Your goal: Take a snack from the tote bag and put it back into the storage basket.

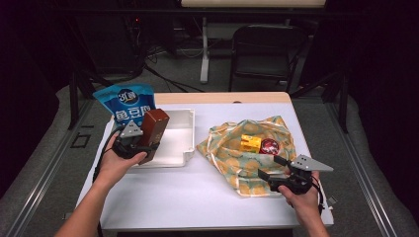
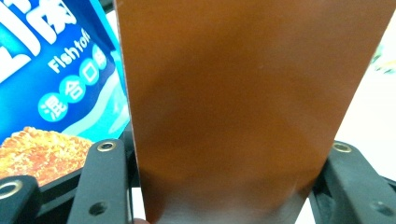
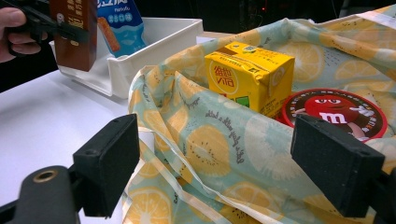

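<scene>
My left gripper (image 1: 143, 140) is shut on a brown box (image 1: 154, 131), held upright above the near left corner of the white tray (image 1: 180, 143); in the left gripper view the brown box (image 2: 243, 107) sits clamped between both jaws. My right gripper (image 1: 272, 168) stands open at the near edge of a lemon-print cloth bag (image 1: 237, 153). Inside the bag lie a yellow drink carton (image 1: 250, 143) and a red round M&M's tin (image 1: 270, 146). From the right gripper view, the carton (image 3: 247, 77) and tin (image 3: 334, 112) sit just beyond the open jaws.
A blue fish tofu snack bag (image 1: 126, 104) leans at the tray's far left; the same snack bag (image 2: 51, 88) appears behind the box. A black chair (image 1: 264, 52) stands beyond the table's far edge. Bare white tabletop (image 1: 197, 192) lies between my hands.
</scene>
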### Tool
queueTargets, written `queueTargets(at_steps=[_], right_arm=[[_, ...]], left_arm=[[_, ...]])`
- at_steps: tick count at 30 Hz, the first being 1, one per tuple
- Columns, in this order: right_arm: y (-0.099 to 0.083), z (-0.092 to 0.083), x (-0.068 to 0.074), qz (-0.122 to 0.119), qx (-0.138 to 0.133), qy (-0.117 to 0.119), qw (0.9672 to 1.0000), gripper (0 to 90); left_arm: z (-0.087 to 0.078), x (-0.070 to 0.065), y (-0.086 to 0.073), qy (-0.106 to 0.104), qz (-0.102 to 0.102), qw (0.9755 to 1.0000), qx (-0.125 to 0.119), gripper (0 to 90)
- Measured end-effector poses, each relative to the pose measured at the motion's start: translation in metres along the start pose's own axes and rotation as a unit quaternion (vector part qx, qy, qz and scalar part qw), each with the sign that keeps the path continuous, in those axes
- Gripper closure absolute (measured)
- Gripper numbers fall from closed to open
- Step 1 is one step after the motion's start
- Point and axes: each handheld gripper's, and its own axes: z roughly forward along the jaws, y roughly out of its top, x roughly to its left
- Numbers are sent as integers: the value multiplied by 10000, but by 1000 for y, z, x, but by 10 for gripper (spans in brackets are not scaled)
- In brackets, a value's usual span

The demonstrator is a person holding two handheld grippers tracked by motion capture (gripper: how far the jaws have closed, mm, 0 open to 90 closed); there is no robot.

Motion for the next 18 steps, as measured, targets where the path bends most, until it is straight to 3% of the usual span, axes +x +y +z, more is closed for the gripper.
queueTargets(at_steps=[5, 9, 11, 18], right_arm=[[-1, 1, 0, 18, -17, 18, 10000, 151], [-1, 3, 1, -33, 41, -5, 10000, 152], [-1, 3, 1, -23, 32, -1, 10000, 151], [-2, 4, -2, -6, 72, -25, 10000, 153]], left_arm=[[13, -2, -1, 90, 139, 9994, 313, 440], [28, -3, -3, 212, 350, 9973, 613, 439], [32, -2, -3, 241, 353, 9970, 650, 439], [37, 2, 3, 24, 501, 9950, 861, 438]])
